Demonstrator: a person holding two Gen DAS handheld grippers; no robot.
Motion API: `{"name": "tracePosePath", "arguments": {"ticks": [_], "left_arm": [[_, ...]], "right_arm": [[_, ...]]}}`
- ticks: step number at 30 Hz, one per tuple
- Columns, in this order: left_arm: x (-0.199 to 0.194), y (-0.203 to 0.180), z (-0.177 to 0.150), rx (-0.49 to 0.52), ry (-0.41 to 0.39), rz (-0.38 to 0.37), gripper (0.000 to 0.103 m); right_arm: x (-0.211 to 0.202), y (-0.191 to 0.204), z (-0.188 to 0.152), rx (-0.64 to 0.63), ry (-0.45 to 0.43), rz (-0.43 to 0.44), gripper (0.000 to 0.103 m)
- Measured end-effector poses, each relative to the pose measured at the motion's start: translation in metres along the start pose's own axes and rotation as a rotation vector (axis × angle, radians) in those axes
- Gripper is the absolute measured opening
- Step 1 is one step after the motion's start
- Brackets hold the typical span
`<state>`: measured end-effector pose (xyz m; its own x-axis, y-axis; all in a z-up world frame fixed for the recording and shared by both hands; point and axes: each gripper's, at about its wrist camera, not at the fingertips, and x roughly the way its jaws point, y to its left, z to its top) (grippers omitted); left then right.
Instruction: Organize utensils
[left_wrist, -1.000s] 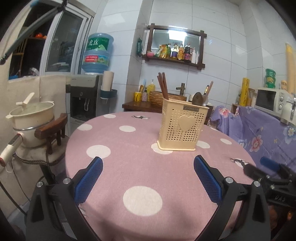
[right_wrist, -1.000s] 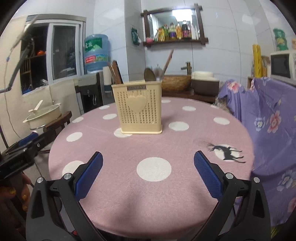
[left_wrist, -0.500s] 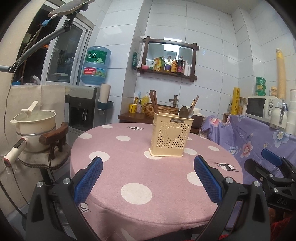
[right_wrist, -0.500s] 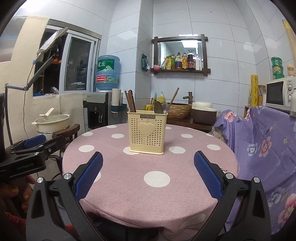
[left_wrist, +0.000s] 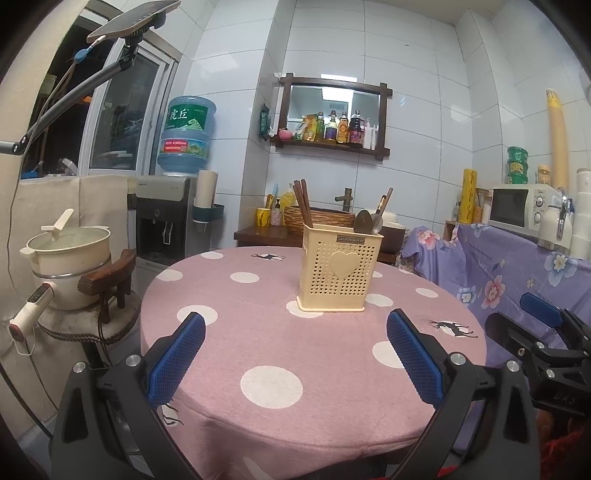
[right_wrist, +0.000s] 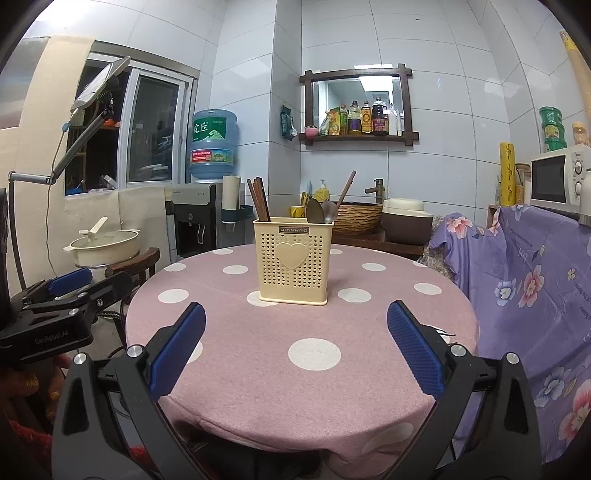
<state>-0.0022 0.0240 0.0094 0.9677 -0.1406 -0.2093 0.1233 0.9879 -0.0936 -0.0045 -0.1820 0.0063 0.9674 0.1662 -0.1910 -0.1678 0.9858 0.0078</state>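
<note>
A cream perforated utensil holder (left_wrist: 338, 266) (right_wrist: 293, 260) with a heart on its front stands upright on the round pink polka-dot table (left_wrist: 258, 332) (right_wrist: 314, 387). Dark chopsticks (left_wrist: 303, 203) (right_wrist: 258, 199) stick out of its left side, spoons (left_wrist: 365, 221) (right_wrist: 321, 211) out of its right. My left gripper (left_wrist: 295, 354) is open with nothing between its blue pads, held back over the table's near edge. My right gripper (right_wrist: 295, 349) is likewise open, well short of the holder. Each gripper shows at the edge of the other's view.
A chair with a cream pot (left_wrist: 68, 254) stands left of the table, a water dispenser (left_wrist: 166, 218) behind it. A purple floral cloth (left_wrist: 517, 266) covers the counter at right, with a microwave (left_wrist: 521, 205). A wooden sideboard with a basket (right_wrist: 360, 218) lies behind the table.
Both grippers have pulled back and risen from the table; the holder looks smaller and farther, and more of the room shows. Both stay open.
</note>
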Motion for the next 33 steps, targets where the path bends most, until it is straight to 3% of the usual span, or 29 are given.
{"name": "tracePosePath", "arguments": {"ticks": [33], "left_arm": [[0.0032, 0.001, -0.0017, 0.001, 0.013, 0.008, 0.098]], "right_arm": [[0.0026, 0.0055, -0.0027, -0.008, 0.013, 0.006, 0.097]]}}
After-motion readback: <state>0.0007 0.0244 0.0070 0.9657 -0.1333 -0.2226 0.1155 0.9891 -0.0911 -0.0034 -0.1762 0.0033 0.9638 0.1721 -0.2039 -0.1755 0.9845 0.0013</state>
